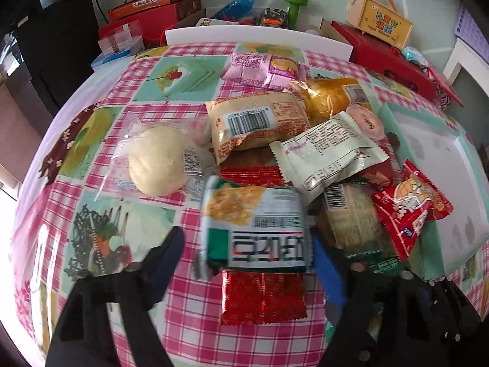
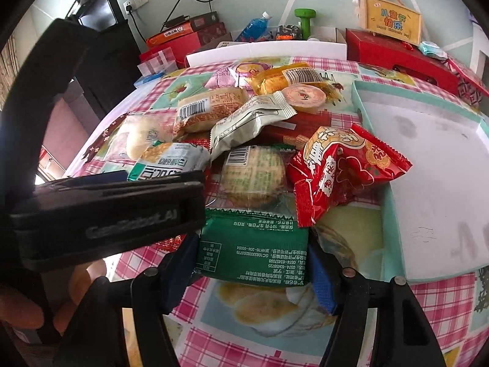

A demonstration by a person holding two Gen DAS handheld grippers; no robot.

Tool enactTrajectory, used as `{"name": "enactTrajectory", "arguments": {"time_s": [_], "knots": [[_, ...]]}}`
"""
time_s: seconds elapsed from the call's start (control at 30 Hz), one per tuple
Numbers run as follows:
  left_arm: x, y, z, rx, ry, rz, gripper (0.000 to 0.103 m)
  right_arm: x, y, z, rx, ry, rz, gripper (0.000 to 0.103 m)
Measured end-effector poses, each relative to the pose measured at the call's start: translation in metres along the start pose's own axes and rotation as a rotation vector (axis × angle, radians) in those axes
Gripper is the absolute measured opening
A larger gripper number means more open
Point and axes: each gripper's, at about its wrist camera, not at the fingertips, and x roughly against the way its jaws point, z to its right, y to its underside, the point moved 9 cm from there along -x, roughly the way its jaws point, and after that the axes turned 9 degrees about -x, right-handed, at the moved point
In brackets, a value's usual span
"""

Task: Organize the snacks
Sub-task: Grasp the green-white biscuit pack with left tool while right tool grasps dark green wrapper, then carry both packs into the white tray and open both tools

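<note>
A heap of wrapped snacks lies on the checked tablecloth. My left gripper has its jaws around a white-and-green cracker packet, which looks blurred and lifted; the left finger stands slightly off it. A red foil packet lies beneath. My right gripper is shut on a dark green packet at the pile's near edge. The left gripper's body shows beside it in the right wrist view, with the cracker packet. A red snack bag lies by the teal-rimmed tray.
The pile includes a pale bun in clear wrap, a beige barcoded packet, a white packet, a golden packet and a pink roll packet. Red boxes, a blue bottle and a green dumbbell stand behind.
</note>
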Motion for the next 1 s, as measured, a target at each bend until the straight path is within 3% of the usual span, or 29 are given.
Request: {"name": "enactTrajectory", "arguments": {"time_s": [0.03,0.2,0.43,0.77,1.0], "knots": [[0.001,0.000,0.001,0.000,0.004,0.005,0.065,0.000,0.000,0.000,0.001,0.000,0.000,0.071],[0.006,0.000,-0.002,0.003,0.003,0.020,0.058,0.002,0.000,0.000,0.008,0.001,0.003,0.069],[0.018,0.002,-0.011,0.037,-0.005,0.041,0.057,0.006,0.000,-0.002,0.006,-0.009,0.012,0.065],[0.049,0.000,-0.028,0.100,-0.020,0.102,0.057,0.022,-0.005,-0.014,0.004,-0.091,0.045,0.064],[0.074,-0.007,-0.035,0.122,-0.040,0.149,0.057,0.045,-0.020,-0.014,-0.017,-0.122,0.122,0.064]]}}
